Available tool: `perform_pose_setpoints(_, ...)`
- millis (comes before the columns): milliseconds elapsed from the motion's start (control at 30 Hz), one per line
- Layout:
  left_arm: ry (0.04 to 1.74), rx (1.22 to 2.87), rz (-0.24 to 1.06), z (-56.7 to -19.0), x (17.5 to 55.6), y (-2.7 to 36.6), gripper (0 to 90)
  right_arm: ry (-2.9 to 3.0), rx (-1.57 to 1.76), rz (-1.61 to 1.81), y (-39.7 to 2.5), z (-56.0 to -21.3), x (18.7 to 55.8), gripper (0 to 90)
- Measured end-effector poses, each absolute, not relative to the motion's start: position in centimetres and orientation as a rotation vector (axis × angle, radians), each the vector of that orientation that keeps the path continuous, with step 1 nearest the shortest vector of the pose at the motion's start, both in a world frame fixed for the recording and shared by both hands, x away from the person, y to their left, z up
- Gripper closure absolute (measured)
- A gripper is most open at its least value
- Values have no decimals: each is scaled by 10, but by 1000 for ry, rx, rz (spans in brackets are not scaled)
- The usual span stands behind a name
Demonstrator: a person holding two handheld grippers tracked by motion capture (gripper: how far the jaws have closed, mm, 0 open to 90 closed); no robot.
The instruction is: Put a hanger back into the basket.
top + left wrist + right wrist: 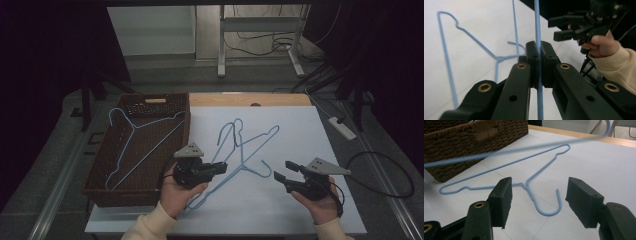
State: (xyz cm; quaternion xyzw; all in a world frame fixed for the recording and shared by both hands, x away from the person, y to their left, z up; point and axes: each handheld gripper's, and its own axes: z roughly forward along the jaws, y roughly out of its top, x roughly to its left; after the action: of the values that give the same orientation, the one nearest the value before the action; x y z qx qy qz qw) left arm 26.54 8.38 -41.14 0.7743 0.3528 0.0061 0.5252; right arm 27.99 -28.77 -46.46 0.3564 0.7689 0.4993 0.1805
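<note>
So your left gripper (223, 167) has its fingers (533, 63) clamped tight on the wire of a light blue hanger (235, 131), you can see the thin rod running straight up between the pads in the left gripper view. That hanger is lifted off the worktop (300, 135) at your end, and in the right gripper view it cuts across the top as a blurry blue streak.

Your right gripper (286, 171) is holding nothing: its fingers (502, 198) are spread wide apart, hovering just above the white surface and aimed at the second blue hanger (524, 173). That one lies flat on the worktop, its hook curling toward you right between the two fingers in the right gripper view, not touching either.

Off to your left there's a brown wicker basket (107, 165) sitting at the worktop's edge, with a third blue hanger (140, 142) lying inside it. The two grippers are near each other but apart, the flat hanger's hook between them.
</note>
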Motion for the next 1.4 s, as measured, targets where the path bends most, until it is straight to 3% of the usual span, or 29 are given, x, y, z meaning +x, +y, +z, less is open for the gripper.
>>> perform_pose_setpoints(733,924,1709,172,-368,272,183,867,2214,1018,1363,-288,-472,284,374)
perform_pose_setpoints(1400,1058,1701,299,-376,282,261,867,2230,1005,1329,-285,-474,284,374)
